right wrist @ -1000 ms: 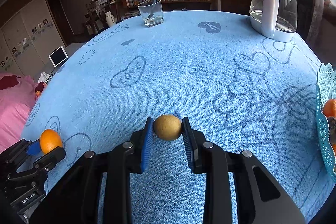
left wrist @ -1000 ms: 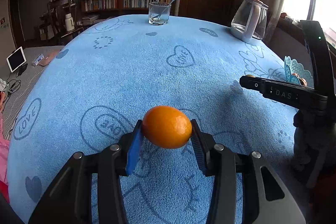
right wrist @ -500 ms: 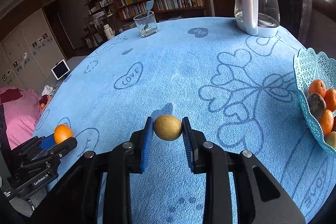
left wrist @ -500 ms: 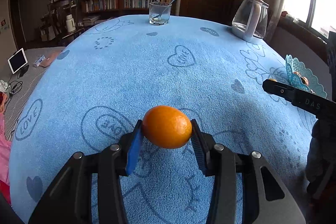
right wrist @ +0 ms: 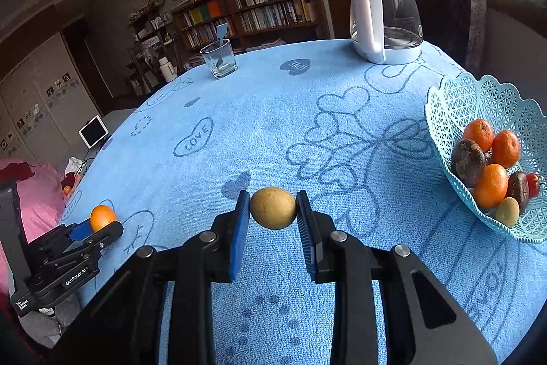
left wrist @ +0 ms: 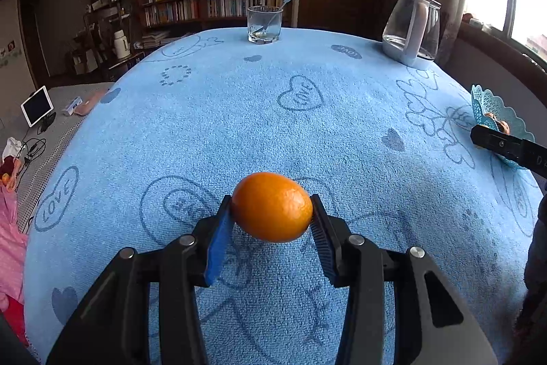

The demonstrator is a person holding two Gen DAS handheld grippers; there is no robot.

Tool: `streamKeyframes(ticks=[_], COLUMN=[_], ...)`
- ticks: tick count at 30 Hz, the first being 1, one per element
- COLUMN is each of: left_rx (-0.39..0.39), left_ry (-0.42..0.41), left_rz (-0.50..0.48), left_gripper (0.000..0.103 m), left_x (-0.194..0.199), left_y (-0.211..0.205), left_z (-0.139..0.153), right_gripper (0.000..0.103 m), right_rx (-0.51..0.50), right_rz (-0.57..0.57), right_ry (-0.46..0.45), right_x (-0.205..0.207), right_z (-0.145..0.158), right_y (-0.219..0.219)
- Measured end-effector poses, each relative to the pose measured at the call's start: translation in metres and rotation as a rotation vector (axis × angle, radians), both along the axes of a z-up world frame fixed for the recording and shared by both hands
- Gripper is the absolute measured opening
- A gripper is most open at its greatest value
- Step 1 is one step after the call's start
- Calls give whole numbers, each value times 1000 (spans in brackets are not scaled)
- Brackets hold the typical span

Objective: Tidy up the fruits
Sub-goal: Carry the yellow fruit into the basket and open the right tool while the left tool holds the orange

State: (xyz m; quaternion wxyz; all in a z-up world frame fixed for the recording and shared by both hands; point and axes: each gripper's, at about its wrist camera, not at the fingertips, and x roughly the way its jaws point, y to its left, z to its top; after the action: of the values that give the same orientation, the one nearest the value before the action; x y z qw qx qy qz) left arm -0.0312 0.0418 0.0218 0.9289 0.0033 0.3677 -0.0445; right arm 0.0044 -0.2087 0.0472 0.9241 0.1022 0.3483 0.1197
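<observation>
My left gripper [left wrist: 271, 214] is shut on an orange [left wrist: 272, 207] and holds it above the blue tablecloth [left wrist: 239, 112]. It also shows in the right wrist view [right wrist: 97, 224] at the far left, orange [right wrist: 102, 216] in its jaws. My right gripper [right wrist: 272, 211] is shut on a small yellow-brown round fruit [right wrist: 272, 207] above the cloth. A turquoise lattice fruit basket [right wrist: 458, 101] stands to its right with several oranges and dark fruits inside. The basket [left wrist: 492, 106] shows at the right edge of the left wrist view, partly hidden by the right gripper's body.
A glass with a spoon [left wrist: 265, 28] stands at the table's far edge, and a glass kettle [left wrist: 412, 28] at the far right. They also show in the right wrist view, glass [right wrist: 219, 61] and kettle [right wrist: 384, 12]. Bookshelves stand behind the table.
My right gripper has moved right toward the basket with the yellow-brown fruit, so the basket now fills more of its view. My left gripper has stayed nearly in place with the orange.
</observation>
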Motion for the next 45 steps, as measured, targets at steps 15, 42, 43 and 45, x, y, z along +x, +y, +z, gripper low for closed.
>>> streamKeyframes(ticks=[15, 42, 43, 45], left_rx=[37, 48, 48, 49], left_ry=[-14, -9, -9, -9], left_rz=[17, 24, 24, 24], left_gripper=[45, 45, 45, 45], left_x=[-1, 0, 0, 0], left_y=[-3, -6, -6, -6], left_z=[2, 3, 3, 3], right_gripper=[28, 29, 30, 32], right_rx=[12, 104, 105, 110], right_rz=[-218, -525, -528, -536], right_ry=[-51, -27, -27, -27], right_x=[-35, -50, -50, -52], right_z=[15, -2, -2, -2], right_y=[-95, -205, -206, -208])
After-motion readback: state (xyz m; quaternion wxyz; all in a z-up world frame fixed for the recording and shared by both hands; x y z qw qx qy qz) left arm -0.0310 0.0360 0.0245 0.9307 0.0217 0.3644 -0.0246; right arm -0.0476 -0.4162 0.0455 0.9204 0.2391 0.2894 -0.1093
